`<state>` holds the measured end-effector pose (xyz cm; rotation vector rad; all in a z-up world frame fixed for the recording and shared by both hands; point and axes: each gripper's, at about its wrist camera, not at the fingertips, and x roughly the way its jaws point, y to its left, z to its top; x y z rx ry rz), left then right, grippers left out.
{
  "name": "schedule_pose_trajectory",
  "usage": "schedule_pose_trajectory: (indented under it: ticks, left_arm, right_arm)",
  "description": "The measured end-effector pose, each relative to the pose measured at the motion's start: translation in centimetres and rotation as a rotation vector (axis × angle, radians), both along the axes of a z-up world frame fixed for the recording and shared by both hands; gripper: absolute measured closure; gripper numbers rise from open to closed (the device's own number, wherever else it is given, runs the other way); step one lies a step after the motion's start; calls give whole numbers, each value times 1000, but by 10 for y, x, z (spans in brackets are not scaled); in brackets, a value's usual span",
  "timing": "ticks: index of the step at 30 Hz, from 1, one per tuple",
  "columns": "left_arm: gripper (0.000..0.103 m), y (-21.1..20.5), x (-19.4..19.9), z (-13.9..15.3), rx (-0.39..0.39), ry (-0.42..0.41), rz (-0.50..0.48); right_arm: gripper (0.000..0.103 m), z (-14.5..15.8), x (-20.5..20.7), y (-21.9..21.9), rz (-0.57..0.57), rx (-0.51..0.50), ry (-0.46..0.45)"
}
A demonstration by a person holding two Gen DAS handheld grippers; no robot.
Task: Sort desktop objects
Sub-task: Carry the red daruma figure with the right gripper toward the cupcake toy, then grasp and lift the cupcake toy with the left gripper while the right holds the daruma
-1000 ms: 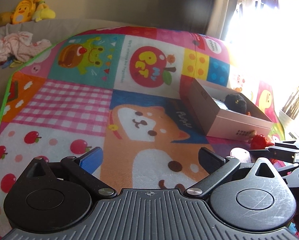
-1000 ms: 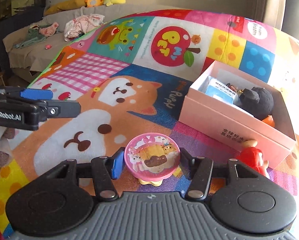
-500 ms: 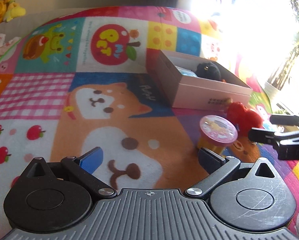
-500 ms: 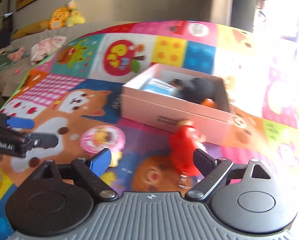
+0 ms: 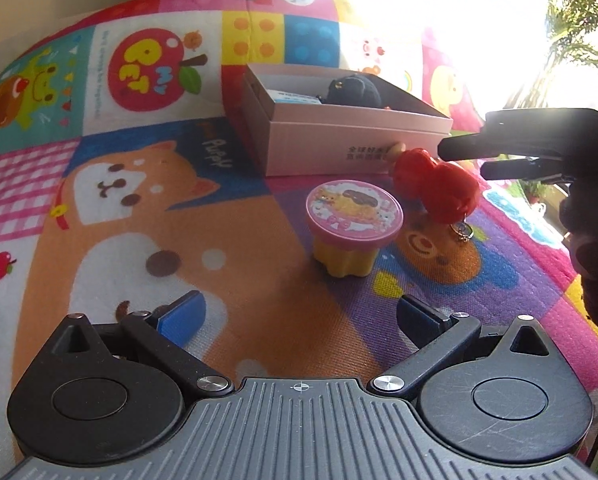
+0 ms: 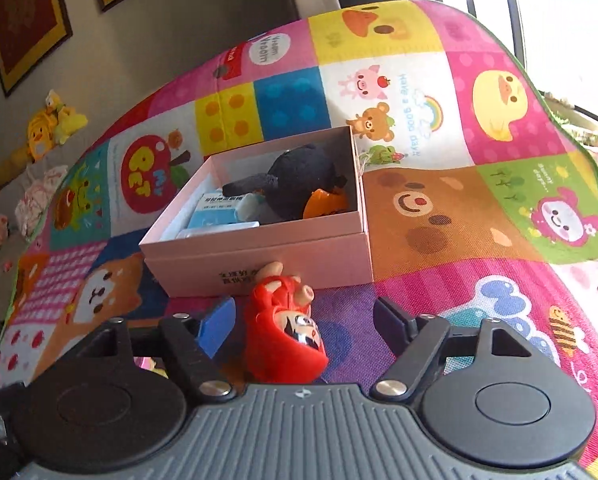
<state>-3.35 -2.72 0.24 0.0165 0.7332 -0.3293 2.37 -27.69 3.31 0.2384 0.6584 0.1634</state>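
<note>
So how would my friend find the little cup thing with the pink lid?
Find the open pink box on the colourful play mat. On the mat just in front of it stands the cup, with a red toy figure beside it. Only the cup has a yellow body and a round pink lid with cartoon animals.

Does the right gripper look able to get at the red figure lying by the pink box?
Probably yes: the red figure already lies between the closing right gripper jaws, with nothing in between.

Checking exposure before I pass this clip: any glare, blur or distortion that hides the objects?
Left wrist view: window glare blows out the upper right, yet the pink box and red toy stay readable. Right wrist view: evenly lit, sharp; fisheye bends the mat.
</note>
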Motion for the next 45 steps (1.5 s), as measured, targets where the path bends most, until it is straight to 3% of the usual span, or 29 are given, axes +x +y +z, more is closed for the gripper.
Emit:
schedule_pose_trajectory:
  ticks: [1, 4, 9, 18, 23, 24, 26, 33, 36, 40, 42, 44, 45]
  left_arm:
    - [0, -3, 0, 0, 15, -1, -1]
    - [0, -6, 0, -1, 43, 0, -6]
    - [0, -11, 0, -1, 85, 1, -13]
    - [0, -6, -1, 0, 50, 0, -14]
    - [0, -6, 0, 0, 55, 1, -14]
    - [0, -8, 0, -1, 69, 2, -14]
    - [0, -13, 0, -1, 100, 0, -14]
    - [0, -12, 0, 0, 93, -1, -12]
    - [0, -9, 7, 4, 46, -4, 5]
    - [0, -18, 16, 14, 41, -88, -4]
    - [2, -28, 18, 18, 77, -146, -30]
    - [19, -37, 21, 18, 111, -162, -60]
    - [22, -40, 24, 17, 121, -155, -74]
  right_arm:
    - [35, -3, 6, -1, -16, 5, 16]
    - [36, -11, 11, 2, -12, 19, 41]
    - [37, -10, -7, 32, 99, -91, 24]
    - [34, -16, -21, 64, 172, -287, -24]
    - [33, -22, -8, 74, 191, -303, -19]
    - [35, -24, -5, 75, 190, -302, -8]
    - [50, -27, -3, 76, 182, -312, 9]
    - [50, -27, -33, 51, 151, -252, 40]
    - [50, -31, -51, 41, 115, -231, 32]
    - [45, -34, -56, 47, 93, -269, 7]
    - [41, -34, -53, 46, 82, -263, 14]
    - [36, -34, -53, 42, 74, -247, 17]
    - [35, -34, -53, 41, 67, -240, 18]
